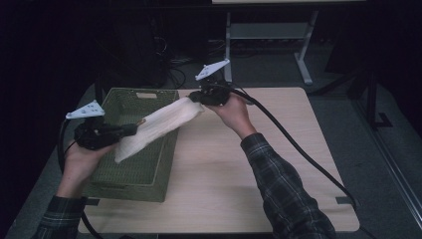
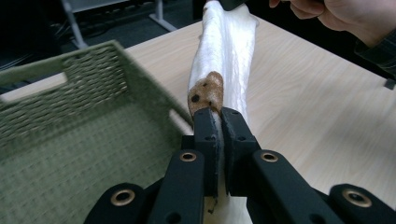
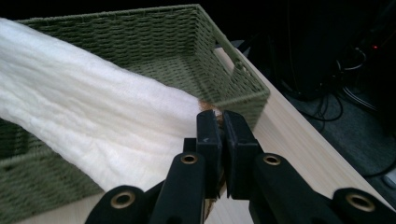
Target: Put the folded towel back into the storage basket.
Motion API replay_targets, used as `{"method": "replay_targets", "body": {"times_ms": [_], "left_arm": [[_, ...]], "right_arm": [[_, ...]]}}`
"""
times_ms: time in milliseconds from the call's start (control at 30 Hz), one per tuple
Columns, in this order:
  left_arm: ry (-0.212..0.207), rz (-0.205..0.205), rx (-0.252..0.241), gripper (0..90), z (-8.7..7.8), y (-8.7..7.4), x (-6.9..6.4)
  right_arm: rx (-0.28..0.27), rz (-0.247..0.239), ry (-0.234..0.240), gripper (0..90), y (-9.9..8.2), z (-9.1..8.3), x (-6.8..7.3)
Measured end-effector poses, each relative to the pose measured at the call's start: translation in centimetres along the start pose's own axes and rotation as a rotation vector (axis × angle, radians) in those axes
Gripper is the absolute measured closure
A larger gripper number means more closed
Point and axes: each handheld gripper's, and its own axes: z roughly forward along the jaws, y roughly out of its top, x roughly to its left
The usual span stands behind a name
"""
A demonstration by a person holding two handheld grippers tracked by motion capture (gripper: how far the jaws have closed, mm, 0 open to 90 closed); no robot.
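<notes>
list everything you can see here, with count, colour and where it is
cloth: one, white with a brown patch at a corner, stretched in the air between the two grippers, over the basket's right side
basket: one, green woven, on the left part of the table
table: one, light wood top
desk frame: one, pale grey legs, on the floor beyond the table
cables: several, dark, on the floor behind the table
left gripper: one, black, shut on the cloth's brown-patched end, above the basket
right gripper: one, black, shut on the cloth's other end, near the table's far edge
hands: two, plaid sleeves, entering from the bottom
</notes>
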Motion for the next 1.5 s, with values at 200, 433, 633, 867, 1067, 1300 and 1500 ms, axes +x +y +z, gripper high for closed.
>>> {"method": "replay_targets", "body": {"times_ms": [200,433,633,867,1067,1300,1500], "left_arm": [[0.032,-0.032,-0.007,85.4,-1.5,-1.5,1.9],[0.069,-0.074,-0.004,85.5,-2.3,-3.5,4.1],[0.094,-0.102,0.011,85.4,-2.1,-5.1,5.6],[0.111,-0.111,0.035,85.4,-1.5,-6.4,6.7],[0.115,-0.120,0.053,85.4,-0.8,-6.8,7.3],[0.116,-0.128,0.067,85.3,0.0,-7.1,7.5],[0.114,-0.128,0.077,85.3,0.5,-7.3,7.7]], "right_arm": [[0.010,-0.020,0.024,85.8,1.8,2.8,0.9],[0.013,-0.035,0.044,85.8,3.1,5.8,1.7],[0.038,-0.047,0.054,85.8,3.9,8.3,2.1],[0.052,-0.033,0.058,85.8,3.8,11.1,2.0],[0.070,-0.005,0.059,85.9,3.0,13.3,1.6],[0.109,0.010,0.058,85.9,1.8,15.4,1.5],[0.134,0.016,0.058,85.8,1.0,16.2,1.3]]}}
